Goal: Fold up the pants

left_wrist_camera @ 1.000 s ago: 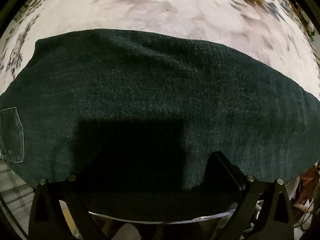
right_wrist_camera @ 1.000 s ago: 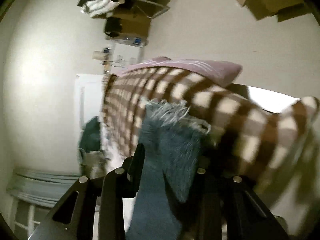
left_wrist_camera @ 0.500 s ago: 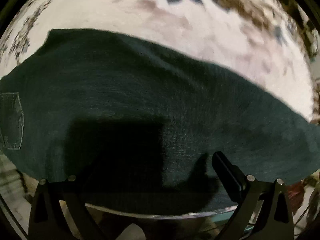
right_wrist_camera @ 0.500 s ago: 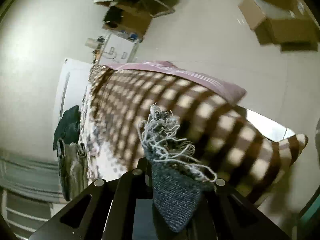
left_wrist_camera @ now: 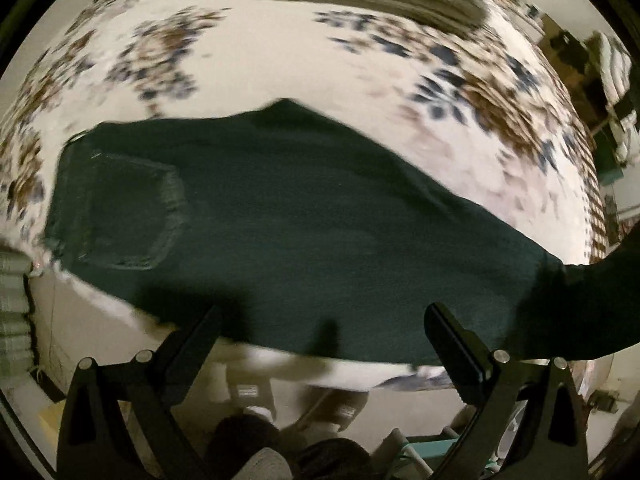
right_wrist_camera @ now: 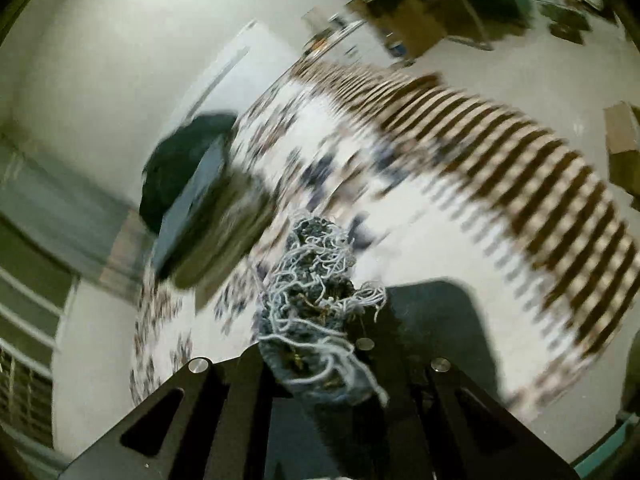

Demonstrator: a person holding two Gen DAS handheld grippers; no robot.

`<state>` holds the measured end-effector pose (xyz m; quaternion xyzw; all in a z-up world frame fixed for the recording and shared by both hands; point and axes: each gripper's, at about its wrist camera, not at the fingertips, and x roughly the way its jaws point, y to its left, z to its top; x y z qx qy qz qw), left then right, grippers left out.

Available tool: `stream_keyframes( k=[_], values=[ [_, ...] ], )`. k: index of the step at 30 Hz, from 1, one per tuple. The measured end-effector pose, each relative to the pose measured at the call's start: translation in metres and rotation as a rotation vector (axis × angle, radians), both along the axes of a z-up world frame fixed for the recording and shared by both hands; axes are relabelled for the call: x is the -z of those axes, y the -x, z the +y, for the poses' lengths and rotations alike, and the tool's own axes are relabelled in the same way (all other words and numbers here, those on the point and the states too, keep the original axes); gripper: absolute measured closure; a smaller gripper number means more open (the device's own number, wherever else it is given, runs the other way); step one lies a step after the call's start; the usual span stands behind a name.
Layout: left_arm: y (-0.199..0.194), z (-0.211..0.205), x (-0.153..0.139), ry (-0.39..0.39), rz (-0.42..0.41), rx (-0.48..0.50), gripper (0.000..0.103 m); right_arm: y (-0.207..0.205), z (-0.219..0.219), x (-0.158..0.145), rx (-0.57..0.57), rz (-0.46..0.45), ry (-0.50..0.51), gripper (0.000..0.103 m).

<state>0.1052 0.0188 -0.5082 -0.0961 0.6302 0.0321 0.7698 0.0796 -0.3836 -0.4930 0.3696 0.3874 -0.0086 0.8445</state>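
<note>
Dark blue jeans [left_wrist_camera: 304, 216] lie folded lengthwise across the floral bedspread [left_wrist_camera: 256, 44], back pocket [left_wrist_camera: 124, 212] at the left, legs running off to the right and lifting at the edge. My left gripper [left_wrist_camera: 320, 324] is open and empty, just off the near edge of the jeans above the bed's side. My right gripper [right_wrist_camera: 320, 344] is shut on the frayed hem [right_wrist_camera: 320, 280] of the jeans legs and holds it up above the bed.
A stack of folded clothes [right_wrist_camera: 200, 200] sits on the bed near the wall. A brown checked blanket [right_wrist_camera: 520, 168] covers the far bed side. Cardboard boxes [right_wrist_camera: 620, 140] lie on the floor. Feet in slippers [left_wrist_camera: 340, 404] stand below the bed edge.
The left gripper has pulled back and up from the jeans, so the pocket and the bed edge now show. The right gripper has swung the frayed hem over toward the bed.
</note>
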Motion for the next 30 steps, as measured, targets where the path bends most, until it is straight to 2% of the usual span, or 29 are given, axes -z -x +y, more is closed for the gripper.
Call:
stream_keyframes(
  k=[4,6,11,15,22,24,25,26,28,30],
  values=[
    [0.015,0.044,0.003,-0.009,0.015,-0.060,0.000,-0.015,0.100,0.032,-0.118,0.066,0.051,0.097],
    [0.025,0.066,0.004,-0.013,0.019,-0.081,0.000,-0.019,0.148,0.061,-0.169,0.102,0.087,0.097],
    [0.041,0.120,0.014,-0.048,0.041,-0.120,0.000,-0.025,0.237,0.127,-0.265,0.188,0.150,0.097],
    [0.050,0.151,0.022,-0.050,0.051,-0.154,0.000,-0.024,0.283,0.158,-0.308,0.222,0.244,0.096],
    [0.059,0.180,0.029,-0.032,0.057,-0.206,0.000,-0.014,0.328,0.167,-0.366,0.235,0.369,0.095],
    [0.059,0.184,0.030,-0.027,0.058,-0.210,0.000,-0.015,0.334,0.167,-0.379,0.249,0.395,0.090],
    [0.058,0.185,0.031,-0.027,0.060,-0.214,0.000,-0.015,0.335,0.166,-0.381,0.268,0.399,0.082],
    [0.058,0.188,0.031,-0.027,0.060,-0.220,0.000,-0.015,0.335,0.165,-0.385,0.286,0.373,0.064],
    [0.059,0.193,0.032,-0.024,0.058,-0.237,0.000,-0.016,0.342,0.162,-0.429,0.309,0.248,0.046],
    [0.060,0.199,0.033,-0.030,0.058,-0.256,0.000,-0.012,0.354,0.162,-0.527,0.337,0.039,0.046]
  ],
)
